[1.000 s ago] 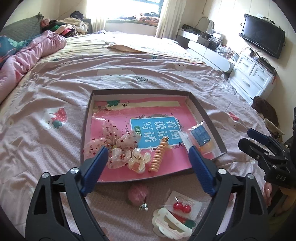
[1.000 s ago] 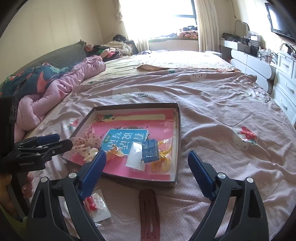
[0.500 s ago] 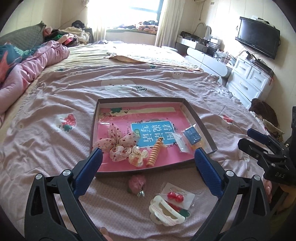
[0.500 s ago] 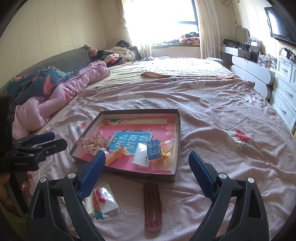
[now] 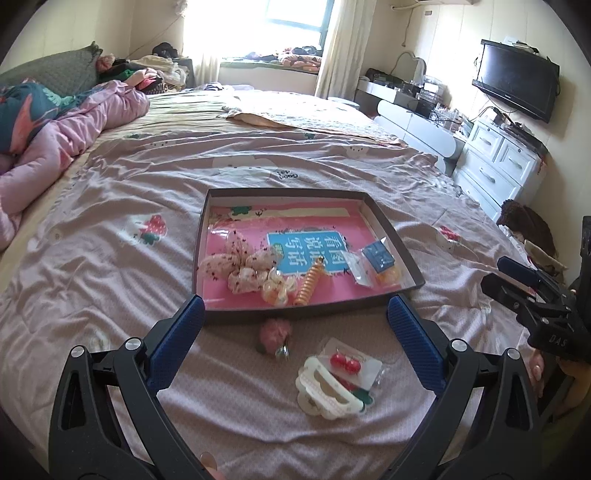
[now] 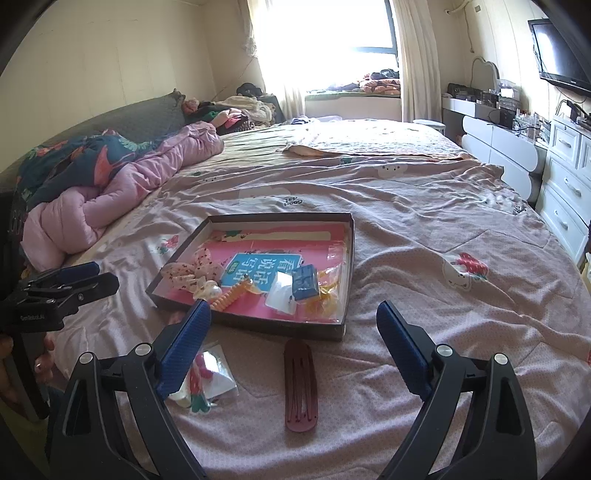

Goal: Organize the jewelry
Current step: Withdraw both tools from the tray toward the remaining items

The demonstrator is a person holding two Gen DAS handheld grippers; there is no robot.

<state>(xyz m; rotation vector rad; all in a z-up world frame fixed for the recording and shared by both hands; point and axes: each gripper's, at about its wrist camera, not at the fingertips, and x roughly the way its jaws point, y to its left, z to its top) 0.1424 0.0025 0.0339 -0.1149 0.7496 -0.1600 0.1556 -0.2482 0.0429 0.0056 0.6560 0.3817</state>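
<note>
Shallow dark box (image 5: pixel 391 236) lies flat mid-bed, long axis across the left wrist view, in the right wrist view turned so its near left corner points toward the left gripper (image 6: pixel 92 277). Inside, on a pink liner: a spotted scrunchie (image 5: pixel 240 262) at the left, a pale clip (image 5: pixel 279 290) beside it, an orange spiral hair tie (image 5: pixel 310 284) with its long axis running from the near edge toward the far one, and a bag with a blue card (image 5: pixel 376 260) at the right. In front of the box, on the bedspread (image 5: pixel 110 184): a pink pom-pom clip (image 5: pixel 275 332), a white claw clip (image 5: pixel 327 391) lying partly on a packet of red cherry earrings (image 5: pixel 345 363), and a dark red hair clip (image 6: pixel 300 384), long axis pointing toward the box. Left gripper (image 5: pixel 293 321) tilts down toward the near edge of the box, fingers spread wide, nothing between them but bedspread and the pom-pom clip below. Right gripper (image 6: pixel 293 325) likewise tilted down, fingers released and empty, the dark red clip lying below them. Pink quilt (image 6: pixel 110 199) bunched at the left; bright window (image 5: pixel 280 18) beyond the bed; white drawers (image 5: pixel 498 162) and a wall television (image 5: pixel 517 79) at the right.
</note>
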